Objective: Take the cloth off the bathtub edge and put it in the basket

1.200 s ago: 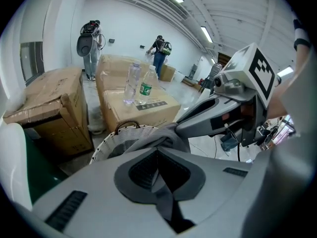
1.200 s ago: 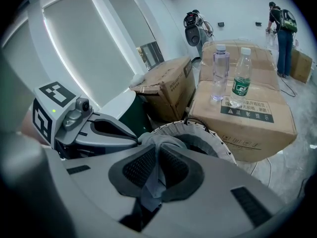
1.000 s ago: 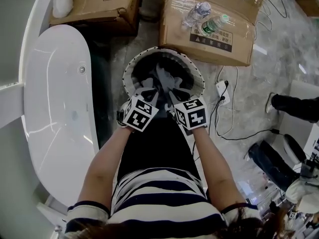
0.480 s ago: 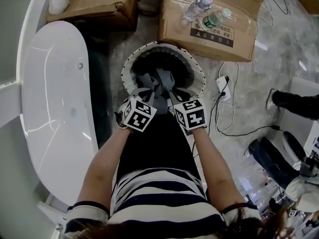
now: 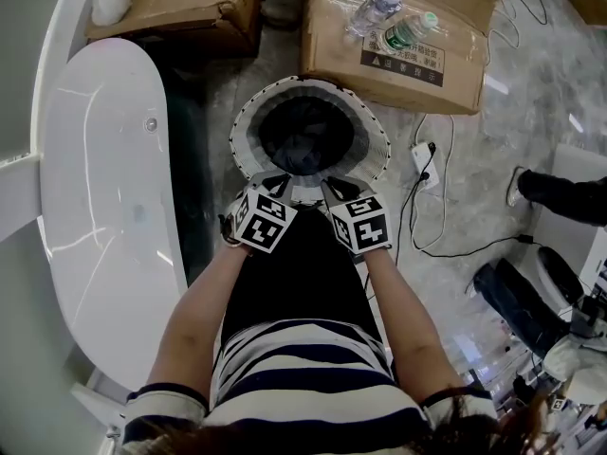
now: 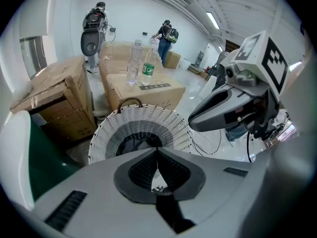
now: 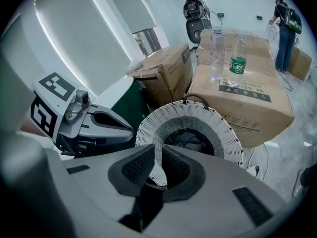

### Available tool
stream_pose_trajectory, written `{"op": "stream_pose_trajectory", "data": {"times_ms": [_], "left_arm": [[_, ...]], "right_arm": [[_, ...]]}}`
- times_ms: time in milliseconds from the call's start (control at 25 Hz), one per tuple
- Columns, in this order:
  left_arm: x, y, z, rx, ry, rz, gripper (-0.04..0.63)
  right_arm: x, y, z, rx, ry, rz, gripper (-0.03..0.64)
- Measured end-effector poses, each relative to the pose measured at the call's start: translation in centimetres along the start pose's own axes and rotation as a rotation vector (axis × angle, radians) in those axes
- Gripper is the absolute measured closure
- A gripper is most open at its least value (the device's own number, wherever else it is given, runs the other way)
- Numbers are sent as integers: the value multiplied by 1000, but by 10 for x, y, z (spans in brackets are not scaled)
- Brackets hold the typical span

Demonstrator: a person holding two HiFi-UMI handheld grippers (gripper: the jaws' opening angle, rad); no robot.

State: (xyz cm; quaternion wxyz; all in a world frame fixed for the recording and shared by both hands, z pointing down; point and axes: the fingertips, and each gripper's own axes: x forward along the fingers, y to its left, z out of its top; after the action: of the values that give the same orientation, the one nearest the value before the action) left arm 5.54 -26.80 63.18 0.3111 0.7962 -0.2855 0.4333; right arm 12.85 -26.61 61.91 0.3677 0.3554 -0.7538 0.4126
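A clear bottle (image 5: 373,12) and a green-labelled bottle (image 5: 410,34) stand on a cardboard box (image 5: 332,45).

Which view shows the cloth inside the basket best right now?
The head view: it looks steeply down into the wicker basket, showing the dark cloth across its bottom. The right gripper view catches part of it past the rim; the left gripper view shows only a sliver.

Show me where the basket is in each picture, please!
Head view: the basket sits in the upper middle.
Left gripper view: the basket is in the middle, a bit left.
Right gripper view: the basket is in the middle, a bit right.
Shared landmark: the cardboard box with a green-label bottle, right behind it.
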Motion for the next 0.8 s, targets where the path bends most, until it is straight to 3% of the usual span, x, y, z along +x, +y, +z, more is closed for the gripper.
{"op": "stream_pose_trajectory", "data": {"times_ms": [800], "left_arm": [[-46,-11,15,-162,-123,30,577]], "right_arm": [[-36,-1,-7,42,-43,-13,565]]}}
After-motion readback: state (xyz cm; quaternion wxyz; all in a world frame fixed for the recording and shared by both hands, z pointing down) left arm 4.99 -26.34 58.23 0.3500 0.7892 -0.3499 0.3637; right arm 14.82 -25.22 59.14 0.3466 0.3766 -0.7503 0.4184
